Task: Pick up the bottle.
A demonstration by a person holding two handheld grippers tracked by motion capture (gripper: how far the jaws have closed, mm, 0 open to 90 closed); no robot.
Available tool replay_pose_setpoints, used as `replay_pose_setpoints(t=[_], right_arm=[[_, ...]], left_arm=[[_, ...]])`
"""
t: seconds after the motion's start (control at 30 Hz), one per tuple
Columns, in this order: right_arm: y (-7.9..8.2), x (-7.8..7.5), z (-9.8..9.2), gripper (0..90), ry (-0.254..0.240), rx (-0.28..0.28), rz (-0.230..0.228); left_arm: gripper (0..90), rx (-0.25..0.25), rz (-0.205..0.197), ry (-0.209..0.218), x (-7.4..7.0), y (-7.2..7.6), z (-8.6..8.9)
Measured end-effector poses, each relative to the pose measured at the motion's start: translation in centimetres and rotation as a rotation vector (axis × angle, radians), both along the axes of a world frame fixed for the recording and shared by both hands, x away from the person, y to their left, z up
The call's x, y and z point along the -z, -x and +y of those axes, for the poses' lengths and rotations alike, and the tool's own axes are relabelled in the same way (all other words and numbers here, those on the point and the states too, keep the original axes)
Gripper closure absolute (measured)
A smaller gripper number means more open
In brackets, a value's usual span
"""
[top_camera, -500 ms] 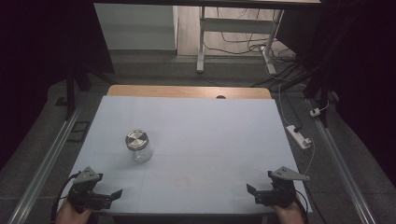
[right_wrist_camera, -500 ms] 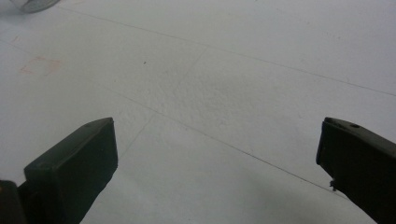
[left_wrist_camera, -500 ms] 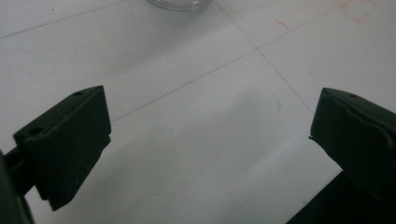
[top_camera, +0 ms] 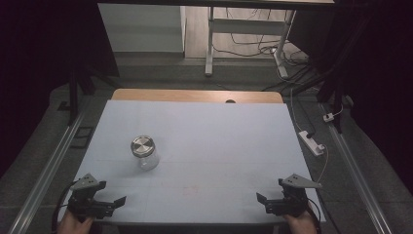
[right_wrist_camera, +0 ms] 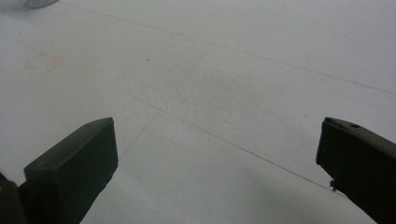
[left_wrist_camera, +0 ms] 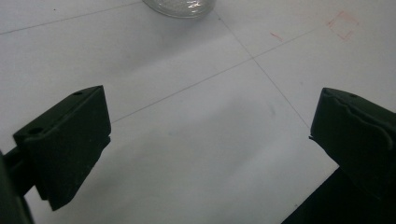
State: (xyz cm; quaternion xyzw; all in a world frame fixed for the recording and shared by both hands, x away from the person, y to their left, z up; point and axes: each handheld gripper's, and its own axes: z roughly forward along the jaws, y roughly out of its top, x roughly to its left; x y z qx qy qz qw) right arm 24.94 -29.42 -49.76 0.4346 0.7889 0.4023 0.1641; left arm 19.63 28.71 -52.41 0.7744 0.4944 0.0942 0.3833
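1. A glass jar (top_camera: 144,152) with a metal lid (top_camera: 142,145) is seen standing on the white table (top_camera: 204,141), at about nine o'clock from the table's middle. It is nearest the left gripper, and nothing touches it.

2. The jar is set upright: its long axis runs vertically, the lid faces up and the base rests on the table. In the left gripper view only its glass base (left_wrist_camera: 180,6) is caught, at twelve o'clock beyond the jaws.

3. The left gripper (top_camera: 109,202) is held at the near edge, at about seven o'clock from the table's middle, jaws spread wide with nothing between them. It is aimed across the table, with the jar ahead of it.

4. The right gripper (top_camera: 265,201) is held at about five o'clock, likewise spread wide and empty, well apart from the jar.

5. Both grippers are judged to be parked at the near corners as a ready stance, the jar being left free for an approach; the left one is better placed for it.

6. A faint red mark (top_camera: 191,190) is seen on the table between the grippers.
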Motion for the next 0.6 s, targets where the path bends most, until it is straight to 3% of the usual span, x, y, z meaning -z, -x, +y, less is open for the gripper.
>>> replay_pose_setpoints(t=[0.3, 0.53, 0.6], right_arm=[[-0.03, 0.02, 0.03, 0.0, 0.003, -0.013, 0.004], [-0.06, 0.03, 0.04, 0.0, 0.002, -0.016, 0.006], [-0.07, 0.03, 0.04, 0.0, 0.002, -0.017, 0.006]], left_arm=[[0.0, -0.011, -0.004, -0.032, -0.03, 0.02, -0.35], [0.0, -0.012, -0.018, 0.000, -0.22, -0.03, -0.20], [0.0, -0.012, -0.037, -0.016, -0.36, -0.06, -0.25]])
